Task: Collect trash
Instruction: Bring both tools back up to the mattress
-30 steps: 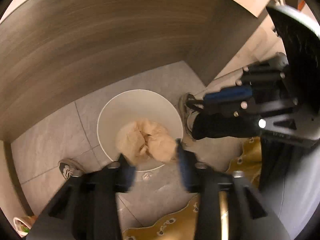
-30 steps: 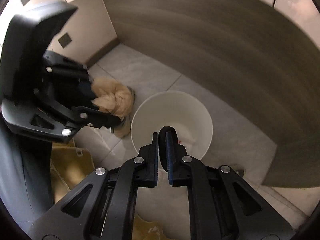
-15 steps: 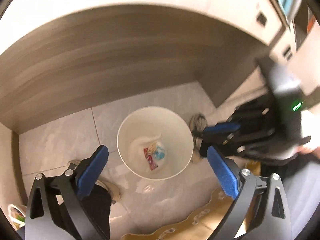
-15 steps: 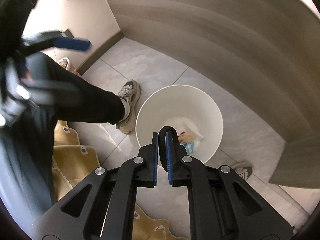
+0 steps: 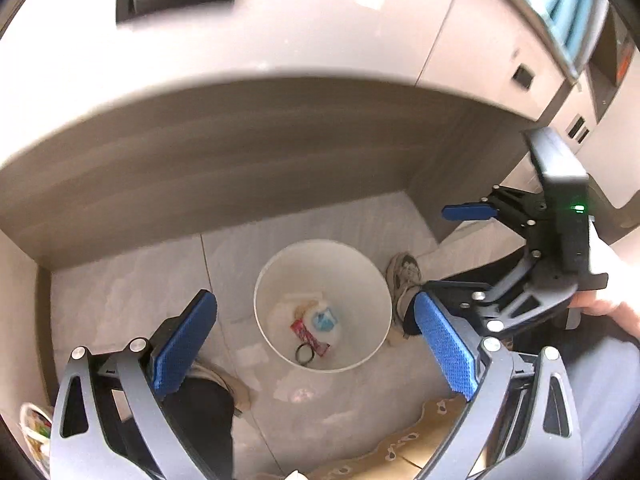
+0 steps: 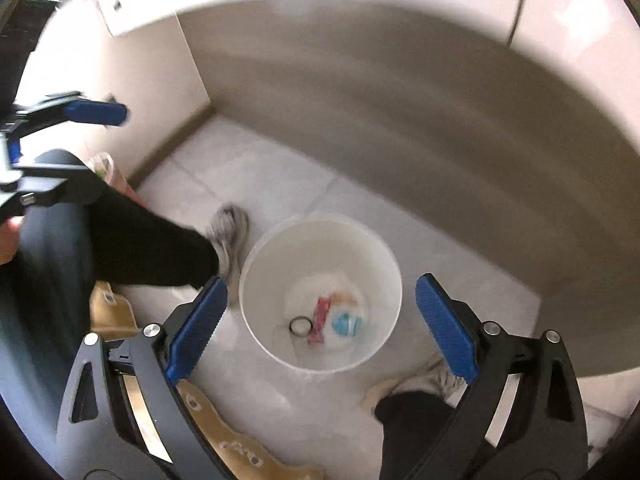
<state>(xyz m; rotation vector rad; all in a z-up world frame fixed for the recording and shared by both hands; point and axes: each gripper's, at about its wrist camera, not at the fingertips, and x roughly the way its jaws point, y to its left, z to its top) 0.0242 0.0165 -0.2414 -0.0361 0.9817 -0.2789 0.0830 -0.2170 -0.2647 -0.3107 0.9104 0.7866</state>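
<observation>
A white round bin stands on the grey tiled floor, also in the right wrist view. Inside lie a red wrapper, a blue and white packet, a black ring and pale crumpled paper. My left gripper is open and empty, high above the bin. My right gripper is open and empty, also above the bin. The right gripper shows at the right of the left wrist view.
A wood-grain counter front curves behind the bin. The person's shoes and dark legs stand on both sides of the bin. A yellow patterned mat lies in front. A small bag sits at the far left.
The left gripper let go of the tan crumpled paper, which dropped into the bin, and opened wide. The right gripper went from shut to open. Both rose higher.
</observation>
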